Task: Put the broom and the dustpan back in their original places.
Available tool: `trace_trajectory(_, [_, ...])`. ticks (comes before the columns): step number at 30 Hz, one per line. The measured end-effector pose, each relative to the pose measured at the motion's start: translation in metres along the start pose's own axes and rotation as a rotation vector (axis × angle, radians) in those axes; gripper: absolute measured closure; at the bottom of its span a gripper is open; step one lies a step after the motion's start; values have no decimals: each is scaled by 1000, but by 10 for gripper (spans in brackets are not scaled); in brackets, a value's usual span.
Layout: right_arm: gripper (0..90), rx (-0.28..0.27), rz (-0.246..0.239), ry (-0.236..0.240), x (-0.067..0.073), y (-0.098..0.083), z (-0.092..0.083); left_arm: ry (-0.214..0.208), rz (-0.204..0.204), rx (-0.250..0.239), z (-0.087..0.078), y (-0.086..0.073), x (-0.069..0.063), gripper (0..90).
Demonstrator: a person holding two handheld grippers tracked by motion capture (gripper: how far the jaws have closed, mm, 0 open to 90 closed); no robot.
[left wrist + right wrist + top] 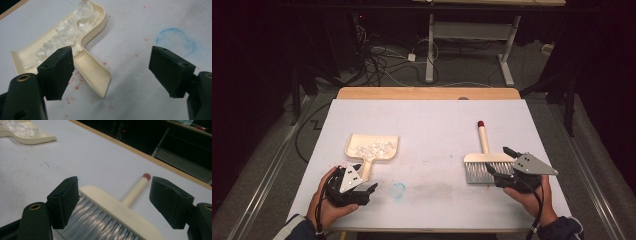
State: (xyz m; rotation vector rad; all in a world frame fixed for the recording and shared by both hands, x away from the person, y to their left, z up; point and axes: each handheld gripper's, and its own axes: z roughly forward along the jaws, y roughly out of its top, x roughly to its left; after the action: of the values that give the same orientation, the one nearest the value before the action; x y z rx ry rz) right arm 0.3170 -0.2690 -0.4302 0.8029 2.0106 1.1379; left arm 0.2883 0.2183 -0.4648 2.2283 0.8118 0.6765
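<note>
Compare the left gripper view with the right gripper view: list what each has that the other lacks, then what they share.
Left gripper view alone: a blue ring drawn on the table, red specks, and the dustpan's handle between open jaws. Right gripper view alone: the brush with grey bristles and red-tipped handle, the table's wooden edge, a dark room beyond. Shared: the cream dustpan holding white scraps, and the white tabletop.

No readable text, label, brand, number or sign anywhere
</note>
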Motion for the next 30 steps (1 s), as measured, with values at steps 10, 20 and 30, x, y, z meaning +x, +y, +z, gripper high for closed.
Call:
trace_trajectory(10, [247, 34, 16, 12, 6, -25, -9, 3, 0, -3, -1, 1, 0, 198])
trace_trajectory(20, [247, 35, 6, 28, 11, -27, -11, -3, 10, 6, -1, 0, -4, 198])
trace_trajectory(30, [247, 39, -8, 19, 15, -25, -11, -5, 10, 4, -1, 0, -3, 198])
